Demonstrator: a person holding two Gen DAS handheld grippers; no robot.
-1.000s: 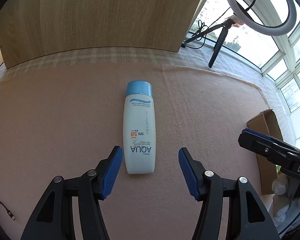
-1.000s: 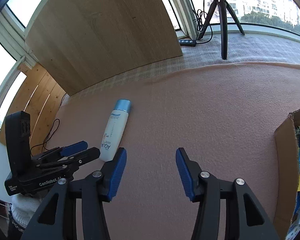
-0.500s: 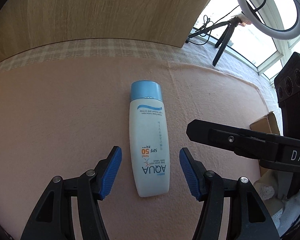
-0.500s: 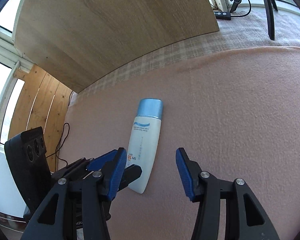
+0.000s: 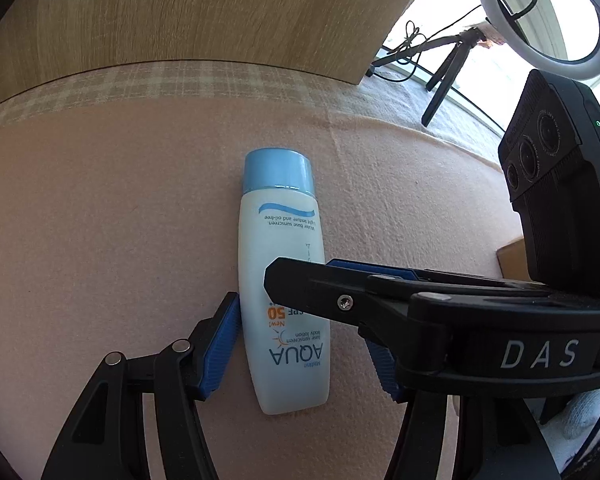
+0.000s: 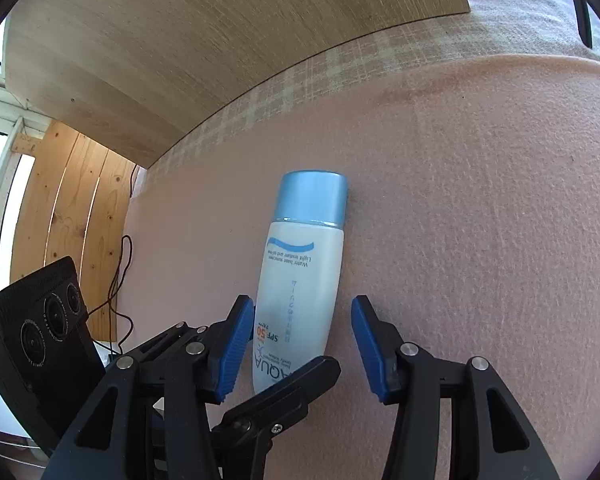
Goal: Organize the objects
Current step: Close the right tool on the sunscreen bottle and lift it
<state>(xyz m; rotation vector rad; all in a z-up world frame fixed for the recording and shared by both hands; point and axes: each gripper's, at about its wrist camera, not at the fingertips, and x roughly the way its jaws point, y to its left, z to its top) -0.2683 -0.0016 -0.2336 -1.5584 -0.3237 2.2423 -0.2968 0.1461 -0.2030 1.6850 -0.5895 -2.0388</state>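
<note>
A white sunscreen bottle (image 5: pixel 282 280) with a light blue cap lies flat on the pink blanket (image 5: pixel 100 220), cap pointing away. My left gripper (image 5: pixel 304 352) is open, its blue pads on either side of the bottle's lower part; the left pad touches or nearly touches it. My right gripper (image 6: pixel 302 346) is open too and straddles the same bottle (image 6: pixel 300 280) from beside it. In the left wrist view the right gripper's finger (image 5: pixel 340 292) crosses over the bottle's middle and hides part of the label.
A wooden panel (image 5: pixel 180 12) stands upright along the blanket's far edge. A ring light on a tripod (image 5: pixel 540 12) stands at the back right by the window. A cardboard box corner (image 5: pixel 512 256) shows at the right. A black cable (image 6: pixel 120 288) runs at the left.
Both grippers have moved forward onto the bottle. The right gripper has swung in from the right, so both pairs of jaws now straddle it. The bottle has not moved.
</note>
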